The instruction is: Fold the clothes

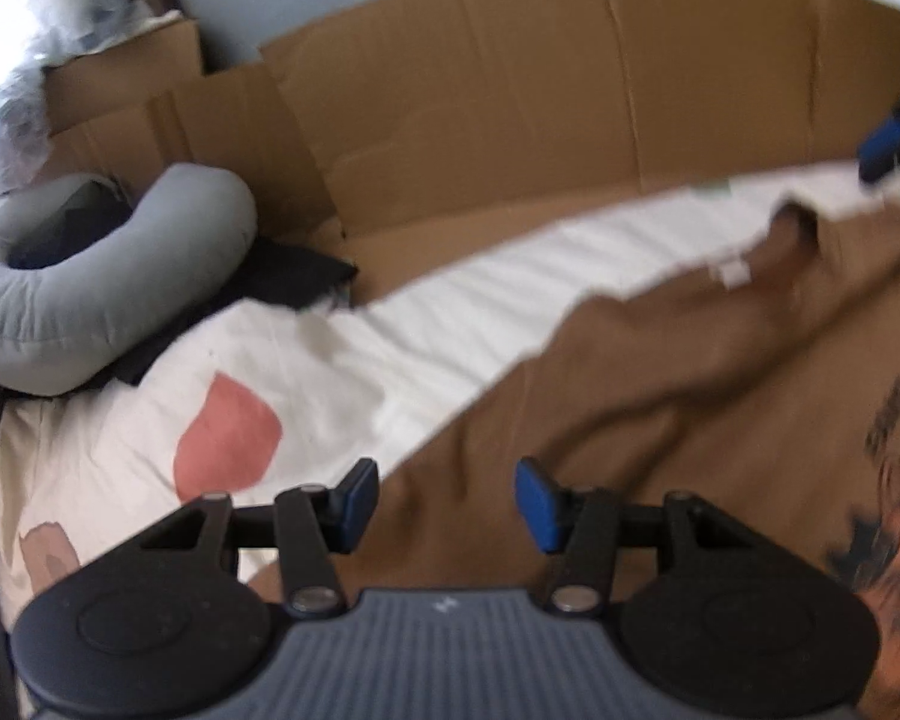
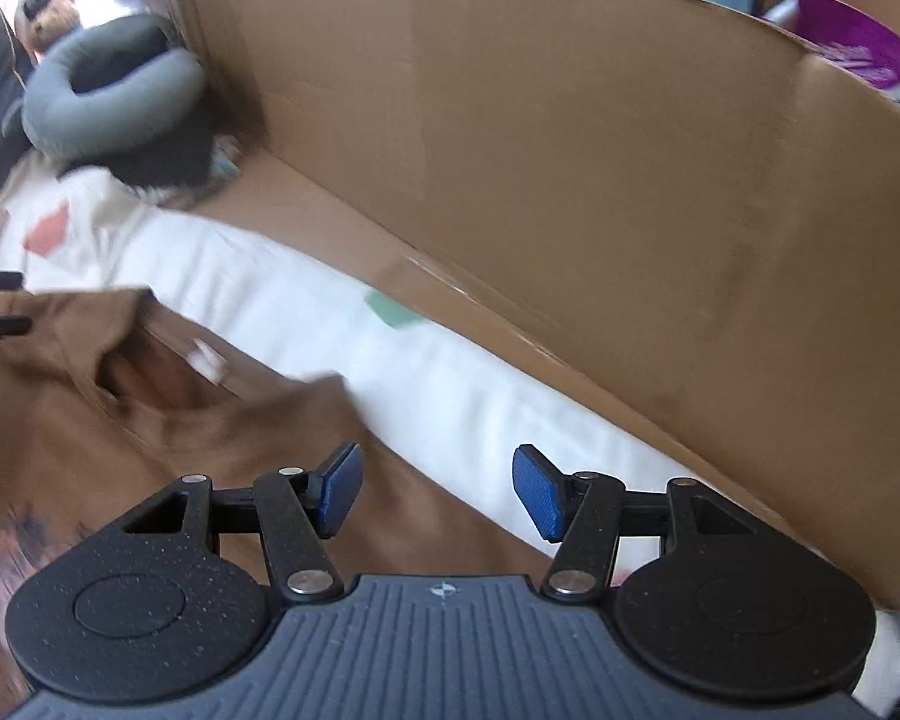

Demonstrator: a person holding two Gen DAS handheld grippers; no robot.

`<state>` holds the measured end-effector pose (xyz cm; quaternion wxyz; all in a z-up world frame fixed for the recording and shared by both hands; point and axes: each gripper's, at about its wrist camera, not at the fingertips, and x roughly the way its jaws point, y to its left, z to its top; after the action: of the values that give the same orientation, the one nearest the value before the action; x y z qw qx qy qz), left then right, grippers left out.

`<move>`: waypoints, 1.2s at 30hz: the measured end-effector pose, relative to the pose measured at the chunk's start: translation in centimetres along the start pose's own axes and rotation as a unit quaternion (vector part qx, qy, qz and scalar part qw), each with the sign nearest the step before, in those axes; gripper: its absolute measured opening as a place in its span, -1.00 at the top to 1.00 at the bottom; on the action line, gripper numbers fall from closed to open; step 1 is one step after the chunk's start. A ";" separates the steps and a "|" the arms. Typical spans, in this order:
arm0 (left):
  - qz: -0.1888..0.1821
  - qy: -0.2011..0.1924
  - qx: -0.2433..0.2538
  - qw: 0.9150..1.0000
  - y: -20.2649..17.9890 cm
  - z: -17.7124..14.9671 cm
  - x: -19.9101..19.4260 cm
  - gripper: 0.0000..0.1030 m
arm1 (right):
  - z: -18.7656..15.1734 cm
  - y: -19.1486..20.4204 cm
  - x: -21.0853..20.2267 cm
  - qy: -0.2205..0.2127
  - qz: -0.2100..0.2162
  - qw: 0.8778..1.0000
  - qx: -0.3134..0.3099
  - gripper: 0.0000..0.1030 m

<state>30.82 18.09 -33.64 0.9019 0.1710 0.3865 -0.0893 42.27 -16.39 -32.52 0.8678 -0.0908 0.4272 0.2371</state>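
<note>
Left hand-held gripper (image 1: 447, 501) and right hand-held gripper (image 2: 438, 489): jaws apart, nothing held. Below both, crumpled brown printed T-shirt (image 1: 660, 372) lies on white patterned bed sheet (image 1: 450, 324), beside cardboard wall (image 2: 570, 150). Blurred view; apparently unfolded, all folds remain.

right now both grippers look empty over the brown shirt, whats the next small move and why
Probably lower the left gripper onto the near edge of the brown shirt and close. Both it and the right gripper stand open with nothing between the pads, and the shirt lies rumpled and unfolded on the white sheet.
</note>
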 end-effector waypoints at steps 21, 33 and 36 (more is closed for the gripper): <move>-0.109 0.031 -0.101 0.988 -4.3 -1.5 2.6 0.77 | -2.7 4.0 3.8 0.037 0.039 0.998 0.024 0.07; -0.153 0.048 -0.087 0.983 -4.4 -1.7 1.0 1.00 | -3.7 5.5 2.6 0.060 0.078 0.995 -0.001 0.10; -0.166 0.063 -0.069 0.982 -5.2 -2.5 0.8 1.00 | -3.9 6.3 2.4 0.067 0.087 0.994 -0.019 0.12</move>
<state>28.17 14.16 -37.02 0.8580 0.0471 0.4710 -0.1994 37.71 -11.53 -36.53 0.8115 -0.0852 0.4859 0.3133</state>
